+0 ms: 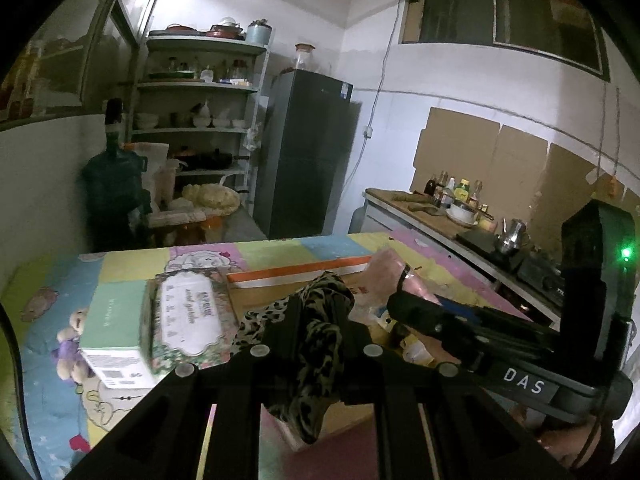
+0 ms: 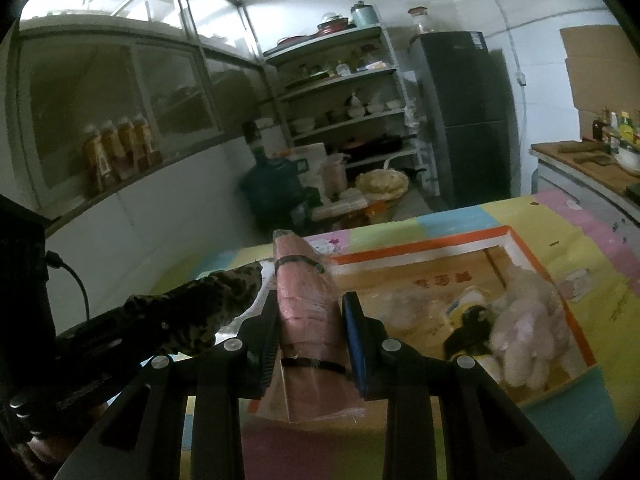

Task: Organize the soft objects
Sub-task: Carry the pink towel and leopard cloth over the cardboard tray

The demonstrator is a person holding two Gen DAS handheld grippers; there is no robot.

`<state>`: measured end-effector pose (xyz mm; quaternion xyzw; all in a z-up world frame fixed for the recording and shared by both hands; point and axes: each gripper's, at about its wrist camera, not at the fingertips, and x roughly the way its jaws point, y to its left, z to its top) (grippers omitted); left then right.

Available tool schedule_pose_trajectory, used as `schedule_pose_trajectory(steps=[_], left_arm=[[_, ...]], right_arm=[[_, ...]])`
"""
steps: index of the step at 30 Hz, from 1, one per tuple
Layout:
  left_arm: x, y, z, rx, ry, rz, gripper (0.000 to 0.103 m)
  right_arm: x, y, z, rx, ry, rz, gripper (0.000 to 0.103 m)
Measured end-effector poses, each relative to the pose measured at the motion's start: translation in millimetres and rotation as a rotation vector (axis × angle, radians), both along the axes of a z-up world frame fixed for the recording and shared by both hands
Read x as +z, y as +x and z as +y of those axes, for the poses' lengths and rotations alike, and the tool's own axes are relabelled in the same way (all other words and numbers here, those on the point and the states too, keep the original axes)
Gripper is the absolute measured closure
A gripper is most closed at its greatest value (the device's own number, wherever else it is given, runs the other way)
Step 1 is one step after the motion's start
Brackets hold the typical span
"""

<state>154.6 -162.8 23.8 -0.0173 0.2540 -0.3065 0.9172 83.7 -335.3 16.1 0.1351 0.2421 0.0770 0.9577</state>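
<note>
Two grippers, each loaded: left gripper [image 1: 316,340] clenched on a leopard-print cloth [image 1: 316,320]; right gripper [image 2: 310,320] clamped on a pink banded roll [image 2: 306,300] in clear wrap. Both are held above the patchwork-covered table [image 2: 460,216], near an orange-rimmed cardboard box [image 2: 420,246] containing a pale plush toy [image 2: 528,320].

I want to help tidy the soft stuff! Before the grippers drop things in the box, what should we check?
1. Left gripper shut on the leopard cloth: ok.
2. Right gripper shut on the pink bundle: ok.
3. Box open on top: ok.
4. Free space in the box beside the plush toy: ok.
5. Bundle over the box: ok.
6. Cloth over the box: cannot tell.
</note>
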Motion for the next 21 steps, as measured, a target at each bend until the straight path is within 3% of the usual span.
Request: schedule_pose_trajectory(steps=[21], left_arm=[[-4.3,32.4,-85.0,-0.007,0.066,0.041,0.089]], right_arm=[[0.0,13.1,-86.6,-0.098,-0.015,-0.013,0.072]])
